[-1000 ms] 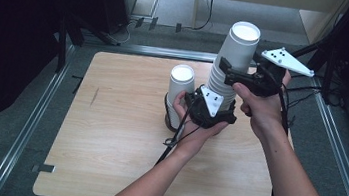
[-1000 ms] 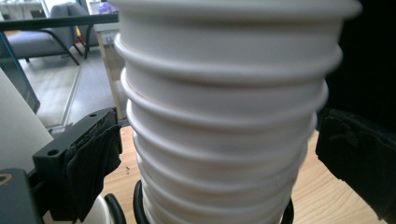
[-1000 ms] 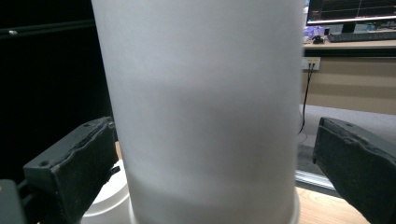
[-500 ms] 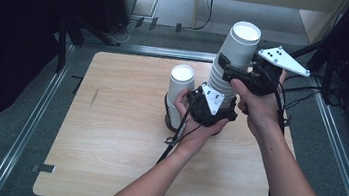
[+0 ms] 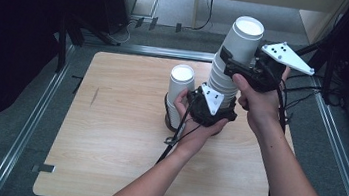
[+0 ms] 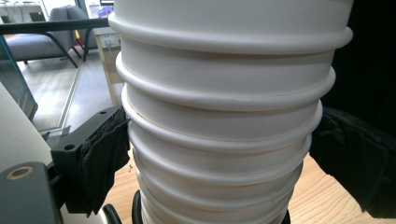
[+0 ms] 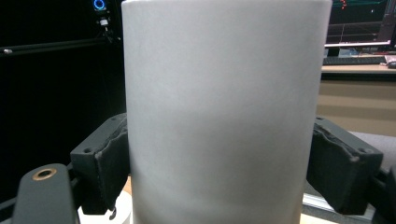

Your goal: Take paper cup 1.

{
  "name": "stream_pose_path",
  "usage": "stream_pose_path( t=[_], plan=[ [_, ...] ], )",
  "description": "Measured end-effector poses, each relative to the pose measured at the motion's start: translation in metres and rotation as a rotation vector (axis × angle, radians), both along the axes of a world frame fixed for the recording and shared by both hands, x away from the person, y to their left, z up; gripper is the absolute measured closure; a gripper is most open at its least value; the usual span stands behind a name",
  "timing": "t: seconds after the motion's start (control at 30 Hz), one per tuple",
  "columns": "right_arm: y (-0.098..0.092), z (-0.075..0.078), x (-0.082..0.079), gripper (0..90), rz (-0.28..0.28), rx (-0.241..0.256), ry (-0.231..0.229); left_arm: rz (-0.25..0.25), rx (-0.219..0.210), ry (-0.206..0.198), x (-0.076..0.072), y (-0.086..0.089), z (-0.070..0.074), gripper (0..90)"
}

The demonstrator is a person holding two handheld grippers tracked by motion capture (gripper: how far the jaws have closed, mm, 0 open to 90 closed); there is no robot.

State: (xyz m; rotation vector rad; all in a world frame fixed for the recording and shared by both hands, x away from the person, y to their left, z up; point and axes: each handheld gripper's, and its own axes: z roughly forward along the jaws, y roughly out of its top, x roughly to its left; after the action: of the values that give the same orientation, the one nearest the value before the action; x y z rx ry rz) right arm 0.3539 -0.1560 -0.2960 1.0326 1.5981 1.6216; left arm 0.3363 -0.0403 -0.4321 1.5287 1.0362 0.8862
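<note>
Up above the far middle of the wooden table (image 5: 107, 135), a tall stack of white paper cups (image 5: 229, 64) stands nested upside down, bases upward, and both grippers have hold of it at different heights. Low on the stack, the left gripper (image 5: 210, 102) has its jaws spread around the ringed lower section; in the left gripper view the rolled rims of the nested cups (image 6: 224, 135) are piled one over another between the two black pads, which press against the sides at left and right. Higher up, the right gripper (image 5: 246, 71) pinches the top cup (image 7: 224, 116), whose smooth white wall sits squarely between that gripper's padded jaws, touching both (the grey three-cornered plate (image 5: 288, 56) on this gripper juts out to the right in the high view). Just beside the tall stack, on its left, a shorter stack of white cups (image 5: 179, 93) stands on the table, also base up, with the fingers of the left hand (image 5: 199, 128) curled close against it. Both forearms reach in from the near edge.
</note>
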Motion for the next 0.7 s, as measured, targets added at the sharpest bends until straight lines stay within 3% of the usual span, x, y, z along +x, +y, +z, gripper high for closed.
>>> stream_pose_path(
  t=[0.17, 0.37, 0.7],
  plan=[
    [0.0019, 0.0041, -0.0008, 15.6, -0.004, -0.022, -0.010, 0.002, -0.001, 0.001, -0.0002, -0.0002, 0.0001, 6.2],
    [-0.0010, 0.0056, 0.0010, 15.2, 0.000, 0.012, 0.006, -0.002, 0.006, 0.000, -0.0004, 0.0002, -0.0001, 6.2],
    [-0.0013, 0.0102, -0.0001, 15.2, 0.009, 0.014, -0.002, 0.002, 0.013, -0.009, -0.0015, 0.0000, 0.0003, 6.4]
  ],
)
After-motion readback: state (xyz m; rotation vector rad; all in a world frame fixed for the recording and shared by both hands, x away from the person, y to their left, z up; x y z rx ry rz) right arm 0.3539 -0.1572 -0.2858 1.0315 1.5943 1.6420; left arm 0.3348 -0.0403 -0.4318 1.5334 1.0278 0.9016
